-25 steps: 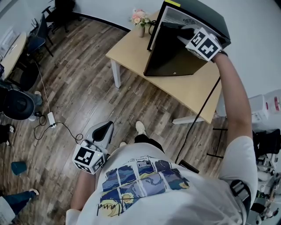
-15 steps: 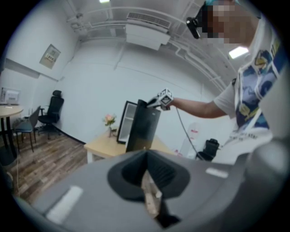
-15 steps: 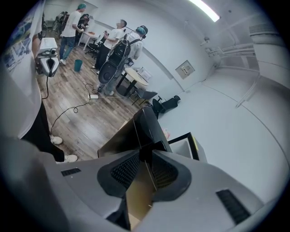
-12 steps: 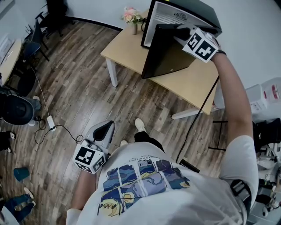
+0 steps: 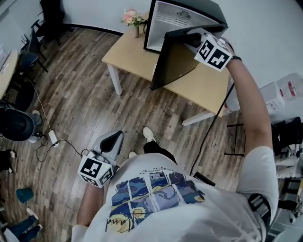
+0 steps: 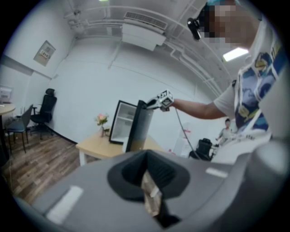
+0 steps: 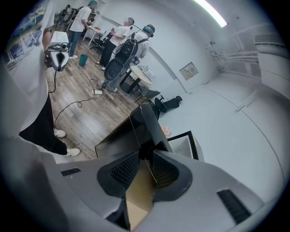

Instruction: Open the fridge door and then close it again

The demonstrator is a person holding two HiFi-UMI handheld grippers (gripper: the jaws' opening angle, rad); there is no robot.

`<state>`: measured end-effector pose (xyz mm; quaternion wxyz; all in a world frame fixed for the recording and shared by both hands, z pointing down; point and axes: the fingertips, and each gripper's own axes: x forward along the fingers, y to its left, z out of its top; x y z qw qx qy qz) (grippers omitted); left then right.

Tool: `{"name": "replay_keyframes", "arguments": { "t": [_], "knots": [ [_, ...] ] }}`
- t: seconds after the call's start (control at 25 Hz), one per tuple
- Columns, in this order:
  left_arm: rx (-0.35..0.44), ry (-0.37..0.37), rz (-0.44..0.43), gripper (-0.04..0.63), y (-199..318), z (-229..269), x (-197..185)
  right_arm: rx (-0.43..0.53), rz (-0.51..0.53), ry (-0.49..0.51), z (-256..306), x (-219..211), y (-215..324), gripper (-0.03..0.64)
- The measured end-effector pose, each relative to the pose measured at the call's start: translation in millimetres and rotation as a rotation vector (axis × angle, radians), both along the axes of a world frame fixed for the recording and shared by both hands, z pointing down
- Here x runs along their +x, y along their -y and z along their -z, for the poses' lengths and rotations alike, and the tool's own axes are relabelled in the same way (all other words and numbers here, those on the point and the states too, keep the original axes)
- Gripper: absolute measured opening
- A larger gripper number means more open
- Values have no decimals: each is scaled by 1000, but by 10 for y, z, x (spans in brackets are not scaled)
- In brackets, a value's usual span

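Note:
A black mini fridge (image 5: 189, 12) stands on a light wooden table (image 5: 208, 90); its white inside (image 5: 173, 21) is exposed. The black fridge door (image 5: 173, 59) is swung well out toward me. My right gripper (image 5: 191, 38) is shut on the door's top edge, arm stretched forward. In the right gripper view the door (image 7: 129, 131) runs away from the right gripper (image 7: 146, 156), with the open fridge (image 7: 183, 144) to its right. My left gripper (image 5: 112, 138) hangs low by my side over the floor, shut on nothing. The left gripper (image 6: 149, 192) sees the fridge (image 6: 122, 124) far off.
A vase of flowers (image 5: 134, 19) stands on the table's left corner by the fridge. A cable and power strip (image 5: 52, 138) lie on the wood floor at left, near chairs (image 5: 16, 124). White equipment (image 5: 284, 94) stands at right. Several people (image 7: 122, 36) work behind me.
The fridge door has swung further open toward me with my right gripper on its top edge. My left gripper has stayed in place.

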<state>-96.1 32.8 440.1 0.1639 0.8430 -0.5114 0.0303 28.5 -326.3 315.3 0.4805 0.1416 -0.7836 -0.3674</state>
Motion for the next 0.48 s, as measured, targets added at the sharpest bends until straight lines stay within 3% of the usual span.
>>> {"name": "replay_keyframes", "arguments": {
  "t": [0.48],
  "knots": [
    [8, -16, -79, 8, 39, -3, 206, 20, 8, -55, -32, 378, -287, 77]
  ]
}}
